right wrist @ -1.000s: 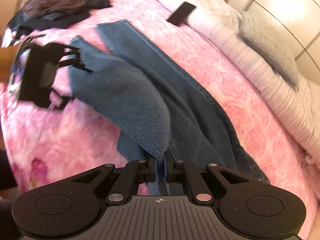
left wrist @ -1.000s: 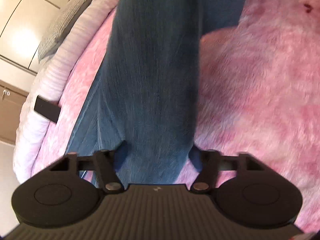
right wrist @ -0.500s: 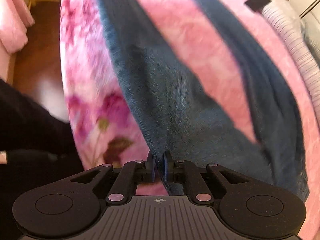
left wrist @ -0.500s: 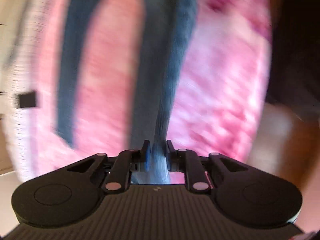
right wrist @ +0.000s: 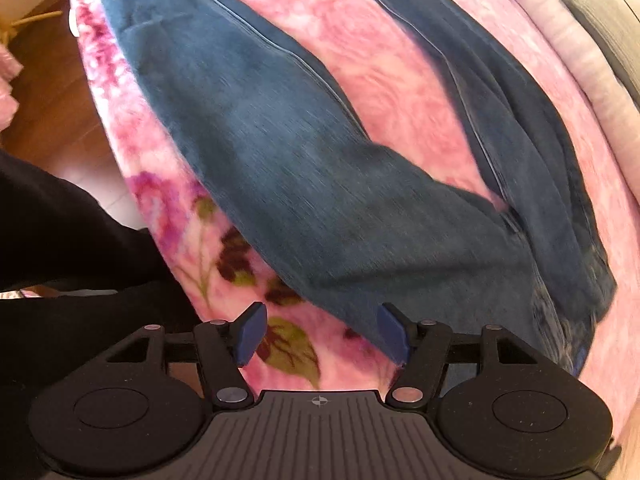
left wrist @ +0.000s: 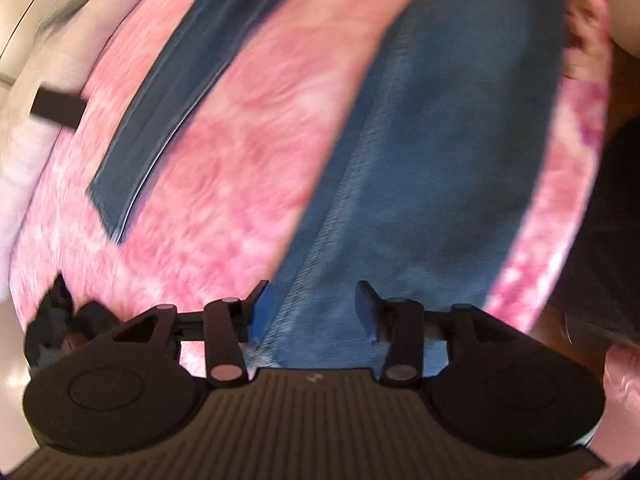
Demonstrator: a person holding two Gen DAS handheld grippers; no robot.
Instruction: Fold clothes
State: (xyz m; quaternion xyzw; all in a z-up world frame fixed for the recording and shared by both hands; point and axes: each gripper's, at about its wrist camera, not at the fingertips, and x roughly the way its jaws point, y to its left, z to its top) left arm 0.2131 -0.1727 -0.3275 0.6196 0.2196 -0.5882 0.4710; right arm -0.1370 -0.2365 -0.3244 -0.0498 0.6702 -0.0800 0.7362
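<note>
Both tools, left (left wrist: 314, 312) and right (right wrist: 322, 334), opening, have released the jeans (right wrist: 304, 184).

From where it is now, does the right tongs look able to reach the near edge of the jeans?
Probably yes: the right tongs, opening and empty, hang just above the jeans edge, with nothing between.
</note>
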